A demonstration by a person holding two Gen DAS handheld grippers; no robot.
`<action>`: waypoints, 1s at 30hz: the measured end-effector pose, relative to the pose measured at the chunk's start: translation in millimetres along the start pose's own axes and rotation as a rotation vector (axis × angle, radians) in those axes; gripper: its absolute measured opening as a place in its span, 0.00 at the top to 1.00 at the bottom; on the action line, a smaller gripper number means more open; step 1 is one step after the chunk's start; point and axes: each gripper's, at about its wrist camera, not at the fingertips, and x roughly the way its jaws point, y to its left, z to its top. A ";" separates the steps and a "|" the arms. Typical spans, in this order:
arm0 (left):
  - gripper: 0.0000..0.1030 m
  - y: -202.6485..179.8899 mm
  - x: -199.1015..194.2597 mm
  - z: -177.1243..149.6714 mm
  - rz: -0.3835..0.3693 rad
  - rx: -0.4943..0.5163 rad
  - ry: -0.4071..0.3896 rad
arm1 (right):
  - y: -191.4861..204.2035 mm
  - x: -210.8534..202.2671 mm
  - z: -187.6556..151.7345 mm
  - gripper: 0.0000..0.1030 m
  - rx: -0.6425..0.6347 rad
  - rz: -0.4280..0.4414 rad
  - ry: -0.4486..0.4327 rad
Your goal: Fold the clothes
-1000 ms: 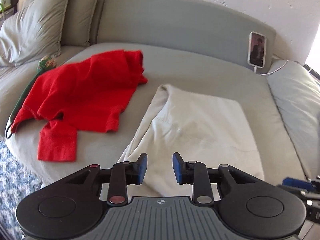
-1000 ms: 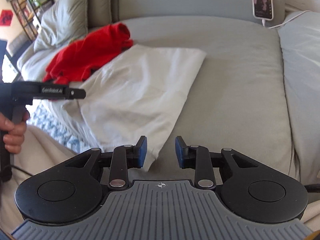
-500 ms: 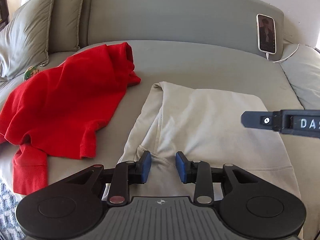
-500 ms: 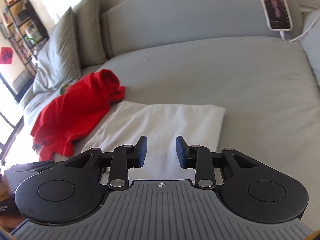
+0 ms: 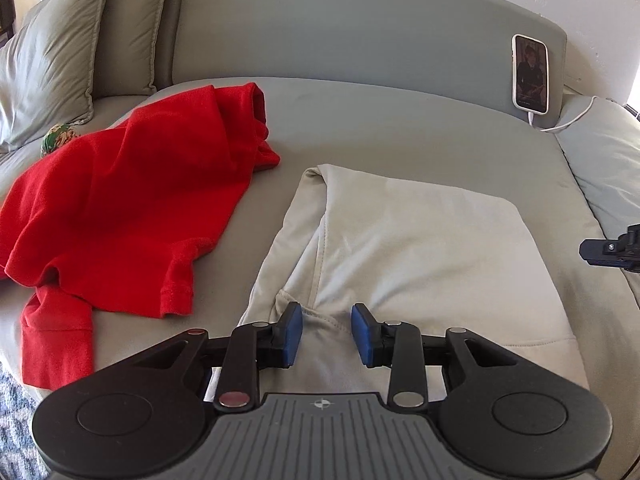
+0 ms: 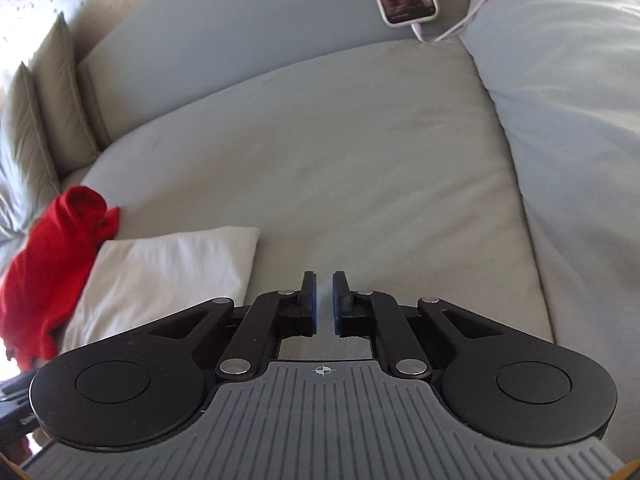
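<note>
A cream garment [image 5: 420, 248] lies folded flat on the grey sofa seat [image 5: 400, 136], its hem toward me. My left gripper [image 5: 326, 320] hovers open just over that hem, with nothing between its blue pads. A red garment [image 5: 120, 208] lies crumpled to the left of the cream one. In the right wrist view the right gripper [image 6: 324, 300] is over bare seat [image 6: 360, 160], just right of the cream garment [image 6: 168, 268]. Its pads are almost together with nothing held. The red garment [image 6: 52, 264] shows at the left edge.
A phone [image 5: 530, 74] leans on the sofa back, with a white cable [image 6: 472, 12] trailing from it. Pillows [image 5: 52, 60] stand at the back left and a light cushion [image 6: 580, 120] lies at the right. A patterned rug [image 5: 16, 420] shows below the seat's left edge.
The right gripper's jaws have closed from wide apart to a narrow slit, and it swung right over bare seat. The left gripper stayed open and edged closer to the cream hem.
</note>
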 end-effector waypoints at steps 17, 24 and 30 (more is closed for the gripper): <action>0.17 86.1 -34.5 20.2 -0.132 -0.167 0.041 | -6.9 -52.7 -73.7 0.49 0.242 0.311 0.202; 0.17 80.3 15.1 14.7 -0.241 -0.129 0.202 | -8.8 -26.6 -76.6 0.49 0.294 0.382 0.255; 0.17 59.6 34.6 19.7 -0.327 -0.023 0.240 | -10.6 1.5 -69.5 0.51 0.356 0.442 0.276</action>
